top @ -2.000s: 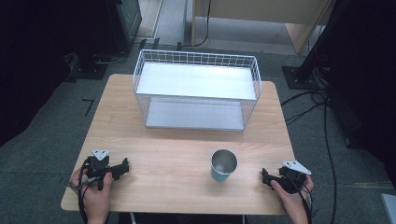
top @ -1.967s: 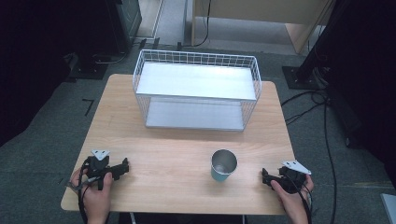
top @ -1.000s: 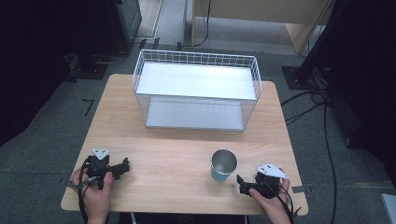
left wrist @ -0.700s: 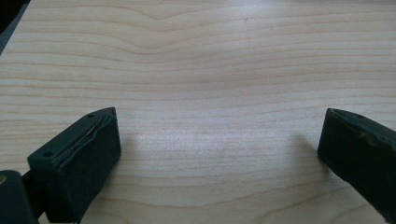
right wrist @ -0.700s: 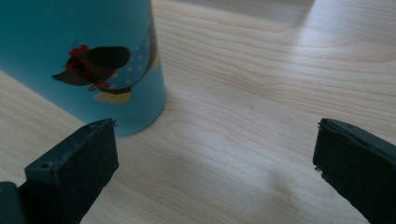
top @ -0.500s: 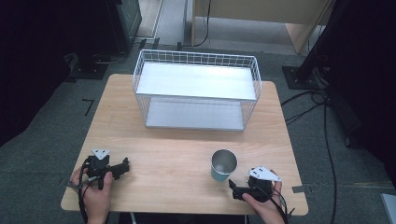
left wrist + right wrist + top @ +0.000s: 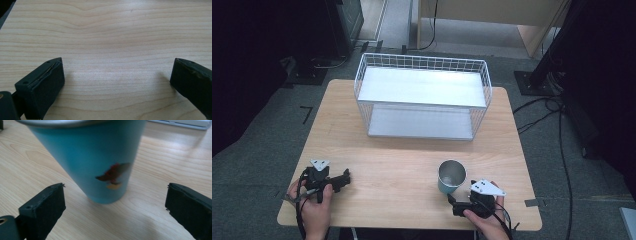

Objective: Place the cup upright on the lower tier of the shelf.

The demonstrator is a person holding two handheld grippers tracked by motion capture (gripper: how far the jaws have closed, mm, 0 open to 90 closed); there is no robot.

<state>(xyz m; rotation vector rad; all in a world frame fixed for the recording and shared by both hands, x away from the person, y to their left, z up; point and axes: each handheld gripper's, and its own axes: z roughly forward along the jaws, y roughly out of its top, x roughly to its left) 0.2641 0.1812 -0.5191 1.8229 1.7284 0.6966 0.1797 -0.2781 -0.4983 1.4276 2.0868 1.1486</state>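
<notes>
A teal cup (image 7: 451, 176) with a metal rim stands upright on the wooden table (image 7: 402, 150), right of the middle near the front. It has a red and orange print on its side (image 7: 113, 173). My right gripper (image 7: 453, 206) lies just in front of it and points at it. In the right gripper view the cup (image 7: 95, 162) looms just beyond the open jaws of that gripper (image 7: 115, 188), not between the pads. These jaws have just been closing a little. My left gripper (image 7: 346, 177) rests at the front left, open over bare wood (image 7: 117, 62).
A white wire basket rack (image 7: 422, 95) with two shelves stands at the back middle of the table. Dark floor, cables and stands surround the table. Bare wood lies between the two grippers.
My right gripper has slid left along the front edge, from the table's right corner to just in front of the cup. The left gripper and the cup have stayed put.
</notes>
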